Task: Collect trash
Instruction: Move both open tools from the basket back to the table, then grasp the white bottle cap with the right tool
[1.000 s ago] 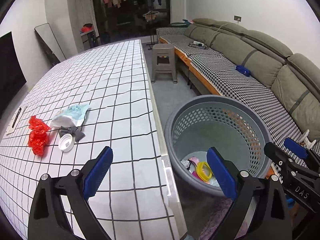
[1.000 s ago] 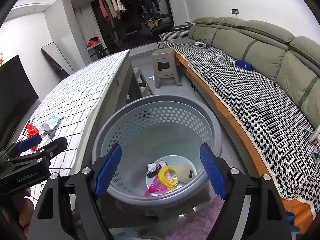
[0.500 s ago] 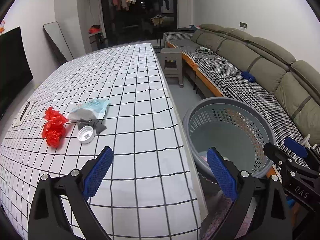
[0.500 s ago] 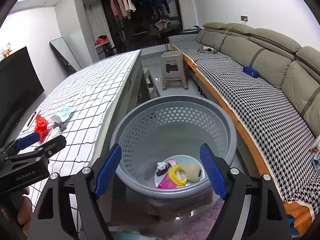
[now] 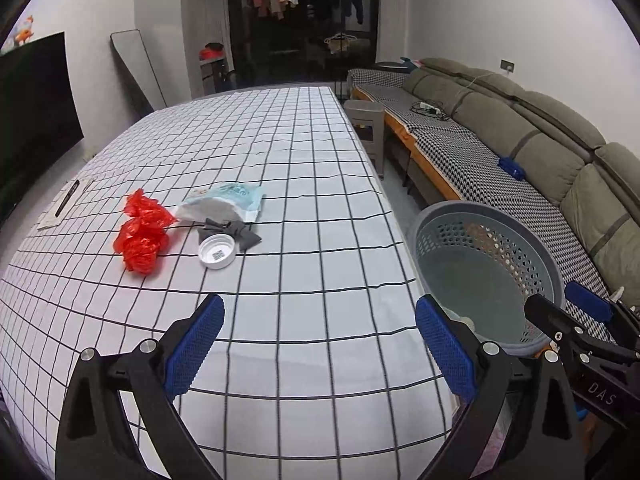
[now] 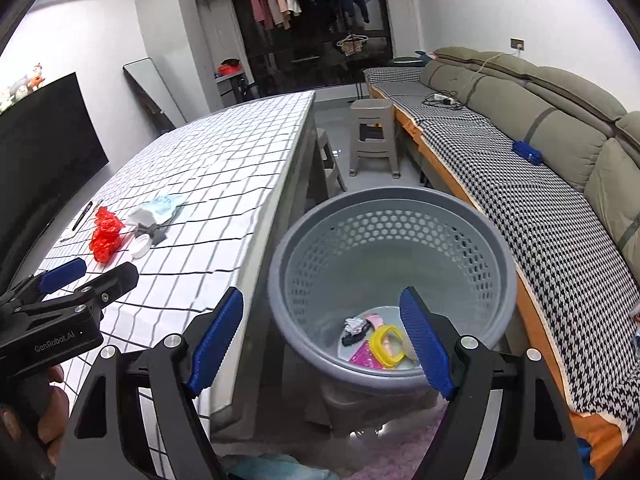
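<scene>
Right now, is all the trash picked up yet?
Not yet. Some trash already lies in the grey basket, like a yellow ring. Both the left gripper and right gripper are open and empty. Still on the table: red plastic, a white cap, a grey scrap and a pale packet.

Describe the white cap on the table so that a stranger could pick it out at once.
On the grid-patterned tablecloth, find the small trash cluster. The round white plastic cap lies open side up between crumpled red plastic and a grey scrap, the only round item there.
</scene>
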`<state>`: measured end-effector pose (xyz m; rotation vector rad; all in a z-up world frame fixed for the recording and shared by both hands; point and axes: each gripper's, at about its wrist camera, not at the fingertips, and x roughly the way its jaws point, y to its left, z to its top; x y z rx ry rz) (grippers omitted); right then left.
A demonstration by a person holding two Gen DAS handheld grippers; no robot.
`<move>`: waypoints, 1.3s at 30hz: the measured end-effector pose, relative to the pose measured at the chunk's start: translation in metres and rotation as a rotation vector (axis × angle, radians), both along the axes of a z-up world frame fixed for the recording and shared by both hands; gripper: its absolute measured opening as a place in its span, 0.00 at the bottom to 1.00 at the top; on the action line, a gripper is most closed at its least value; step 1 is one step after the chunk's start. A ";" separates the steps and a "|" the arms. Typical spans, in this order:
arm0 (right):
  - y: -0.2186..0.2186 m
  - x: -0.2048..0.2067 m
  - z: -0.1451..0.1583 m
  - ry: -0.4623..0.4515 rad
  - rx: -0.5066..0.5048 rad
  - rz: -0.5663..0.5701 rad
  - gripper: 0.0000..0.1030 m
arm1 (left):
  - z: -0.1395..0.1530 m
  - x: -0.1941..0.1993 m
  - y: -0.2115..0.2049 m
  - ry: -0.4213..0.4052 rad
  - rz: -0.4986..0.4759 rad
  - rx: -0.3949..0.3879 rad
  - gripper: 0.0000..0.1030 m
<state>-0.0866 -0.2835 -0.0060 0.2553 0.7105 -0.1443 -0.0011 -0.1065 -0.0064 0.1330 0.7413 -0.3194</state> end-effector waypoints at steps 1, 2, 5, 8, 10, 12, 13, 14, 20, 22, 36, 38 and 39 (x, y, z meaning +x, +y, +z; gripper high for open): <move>0.003 0.002 0.000 0.001 -0.002 0.008 0.75 | 0.000 0.001 0.004 0.000 0.007 -0.002 0.92; 0.007 0.004 0.000 0.001 -0.005 0.016 0.75 | 0.000 0.001 0.008 0.001 0.013 -0.005 0.92; 0.017 0.010 -0.001 0.004 -0.007 0.039 0.75 | -0.002 0.003 0.019 0.001 0.036 -0.004 0.92; 0.028 0.017 -0.002 0.009 -0.003 0.065 0.75 | -0.005 0.005 0.029 0.007 0.058 -0.003 0.92; 0.035 0.022 -0.003 0.013 0.000 0.087 0.75 | -0.006 0.007 0.038 0.010 0.076 -0.004 0.92; 0.038 0.024 -0.004 0.015 0.000 0.096 0.75 | -0.007 0.009 0.047 0.014 0.098 -0.005 0.92; 0.042 0.027 -0.004 0.017 -0.001 0.109 0.75 | -0.007 0.010 0.053 0.016 0.110 -0.006 0.92; 0.050 0.034 -0.005 0.022 -0.003 0.132 0.75 | -0.007 0.011 0.058 0.018 0.121 -0.006 0.92; 0.069 0.052 -0.008 0.035 -0.005 0.188 0.75 | -0.010 0.022 0.083 0.026 0.183 -0.005 0.92; 0.076 0.058 -0.008 0.039 -0.008 0.210 0.75 | -0.010 0.026 0.092 0.027 0.204 -0.006 0.92; 0.125 0.123 -0.006 0.087 -0.022 0.308 0.75 | -0.013 0.051 0.153 0.019 0.304 0.007 0.92; 0.137 0.134 -0.006 0.099 -0.031 0.323 0.75 | -0.014 0.053 0.160 0.018 0.315 0.017 0.92; 0.142 0.138 -0.006 0.101 -0.034 0.334 0.75 | -0.014 0.054 0.163 0.018 0.319 0.019 0.92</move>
